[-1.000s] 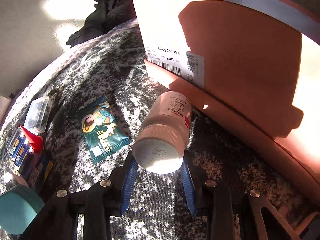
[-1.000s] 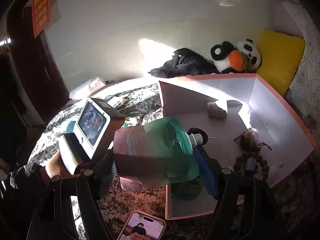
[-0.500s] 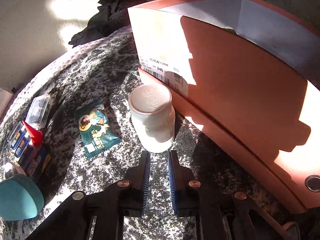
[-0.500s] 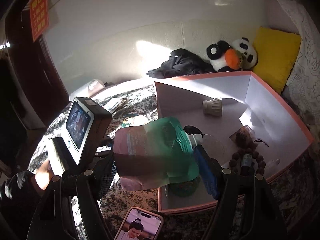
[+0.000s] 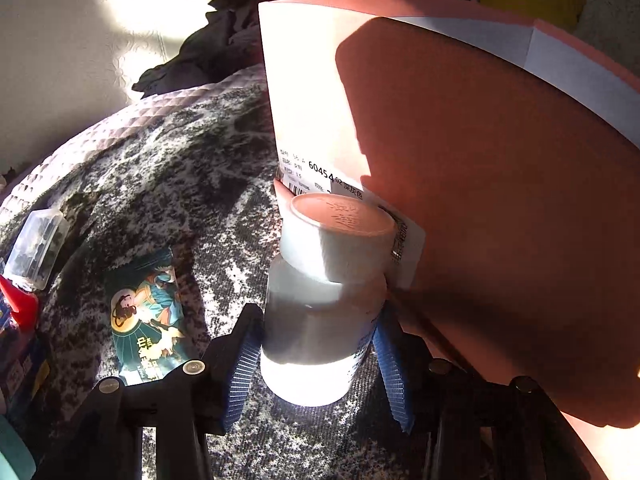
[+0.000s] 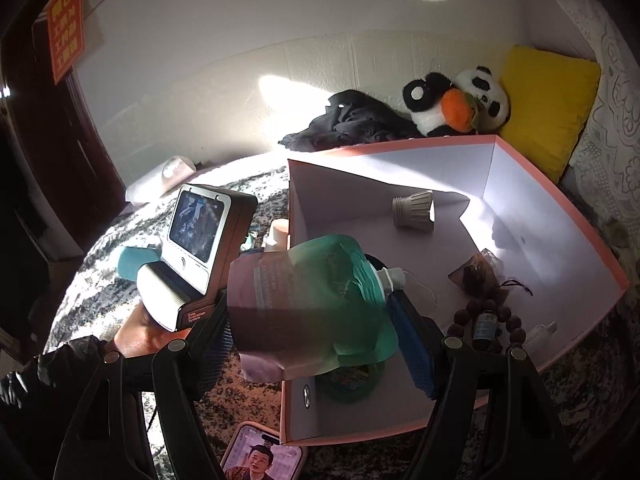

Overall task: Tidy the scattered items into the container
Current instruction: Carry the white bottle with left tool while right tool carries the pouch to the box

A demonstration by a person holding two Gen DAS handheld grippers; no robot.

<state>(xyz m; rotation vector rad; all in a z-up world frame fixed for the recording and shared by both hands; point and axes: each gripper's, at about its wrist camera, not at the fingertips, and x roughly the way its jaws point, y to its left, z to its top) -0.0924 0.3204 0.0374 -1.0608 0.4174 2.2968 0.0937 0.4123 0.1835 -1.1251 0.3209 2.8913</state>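
Pink cardboard box [image 6: 556, 216], open-topped, white inside, standing on a mottled grey-and-white bedspread [image 5: 168, 168]; its outer wall [image 5: 500, 200] fills the left wrist view from 12 to 4 o'clock. Inside the box: a beige ribbed cap-like piece [image 6: 414, 210] toward 12 o'clock, a dark mesh pouch [image 6: 478, 270], a string of brown beads [image 6: 508, 320] and a small white bottle [image 6: 540, 332] toward 4 o'clock. Right gripper [image 6: 316, 340] — clamped on a green-and-pink spouted refill pouch [image 6: 308, 304], held over the box's near-left corner. Left gripper [image 5: 316, 356] — blue pads pressed to both sides of a white screw-cap bottle [image 5: 324, 304], upright, just beside the box's labelled wall, outside it. Teal snack packet [image 5: 148, 320] flat on the bedspread at 9 o'clock of the bottle. Clear plastic case [image 5: 38, 248] farther toward 9 o'clock. Phone [image 6: 264, 456], screen lit, below the box at 6 o'clock.
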